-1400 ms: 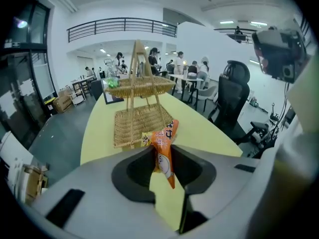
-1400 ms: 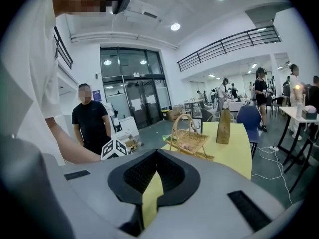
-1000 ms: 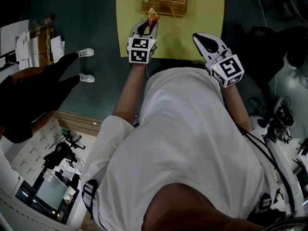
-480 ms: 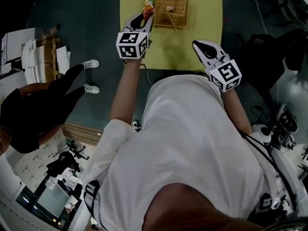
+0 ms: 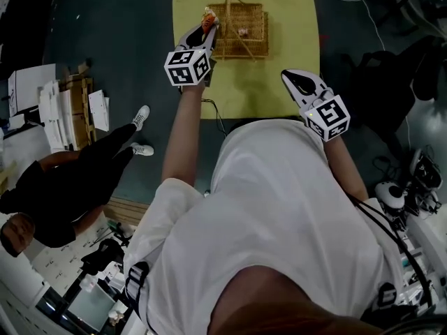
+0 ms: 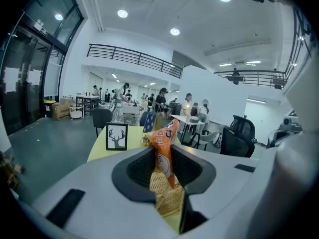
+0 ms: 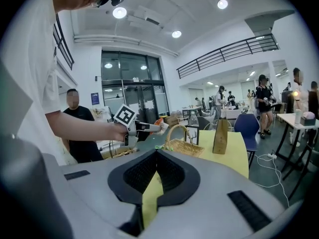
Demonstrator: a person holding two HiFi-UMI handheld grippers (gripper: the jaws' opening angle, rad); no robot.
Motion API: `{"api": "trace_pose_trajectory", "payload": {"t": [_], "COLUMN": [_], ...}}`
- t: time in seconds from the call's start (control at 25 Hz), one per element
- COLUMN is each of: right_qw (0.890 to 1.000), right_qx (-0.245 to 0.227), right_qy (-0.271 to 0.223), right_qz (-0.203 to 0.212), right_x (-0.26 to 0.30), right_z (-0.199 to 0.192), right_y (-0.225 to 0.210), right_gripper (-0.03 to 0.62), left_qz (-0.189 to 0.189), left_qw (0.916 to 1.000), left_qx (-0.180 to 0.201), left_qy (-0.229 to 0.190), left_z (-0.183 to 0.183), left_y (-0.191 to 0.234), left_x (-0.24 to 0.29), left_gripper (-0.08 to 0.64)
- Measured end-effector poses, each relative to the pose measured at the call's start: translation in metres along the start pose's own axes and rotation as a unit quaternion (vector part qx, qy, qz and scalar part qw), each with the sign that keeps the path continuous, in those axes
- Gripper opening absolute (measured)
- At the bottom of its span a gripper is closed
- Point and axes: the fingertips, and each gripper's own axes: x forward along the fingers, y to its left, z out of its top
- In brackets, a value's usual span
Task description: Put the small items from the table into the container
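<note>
Head view puts the left claw [image 5: 208, 29], pinching an upright orange snack packet [image 5: 208, 17], at the nine-o'clock rim of the wicker basket [image 5: 255, 43], nearer than the right claw [image 5: 288, 75], closed empty at five o'clock.

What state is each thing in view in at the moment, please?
Left tool, shut on the packet, held in the air at the basket's left edge.
Packet, orange, clamped between the jaws, not yet in the basket.
Right tool, shut, empty, above the table.
Basket, upright on the table, handle up, a few items inside.
</note>
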Motion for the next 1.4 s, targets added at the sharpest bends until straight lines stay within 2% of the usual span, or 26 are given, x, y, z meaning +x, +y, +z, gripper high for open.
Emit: {"api": "trace_pose_trajectory", "payload": {"t": [0.2,0.44,0.6,0.64,0.68,1.04,1.32,1.4], "right_qw": [1.0,1.0,1.0,1.0,1.0,1.0,1.0,1.0], "right_qx": [0.006,0.01,0.011,0.012,0.012,0.009,0.0,-0.003], "right_qy": [0.002,0.006,0.006,0.007,0.007,0.007,0.005,0.006], "right_qz": [-0.014,-0.021,-0.024,-0.025,-0.025,-0.021,-0.027,-0.03], "right_x": [0.001,-0.002,-0.002,-0.002,-0.002,0.0,-0.003,-0.004], "right_z": [0.001,-0.001,-0.003,-0.003,-0.003,-0.002,0.003,0.003], "right_y": [-0.006,-0.016,-0.016,-0.017,-0.017,-0.008,-0.007,-0.004], "right_gripper": [0.015,0.015,0.015,0.015,0.015,0.015,0.015,0.015], "left_qz": [-0.001,-0.004,-0.018,-0.02,-0.022,-0.014,-0.021,-0.022], "left_qw": [0.9998,0.9997,0.999,0.9989,0.9988,0.9998,0.9988,0.9979], "left_qx": [0.003,0.002,-0.015,-0.02,-0.024,-0.009,0.012,0.027], "left_qy": [0.021,0.023,0.038,0.038,0.037,0.012,-0.043,-0.054], "left_z": [-0.009,-0.012,-0.023,-0.024,-0.024,-0.006,0.026,0.03], "left_y": [0.015,0.016,0.019,0.02,0.02,0.017,-0.011,-0.018], "left_x": [0.021,0.039,0.048,0.048,0.048,0.025,-0.008,-0.019], "left_gripper": [0.101,0.103,0.104,0.122,0.171,0.176,0.172,0.122]}}
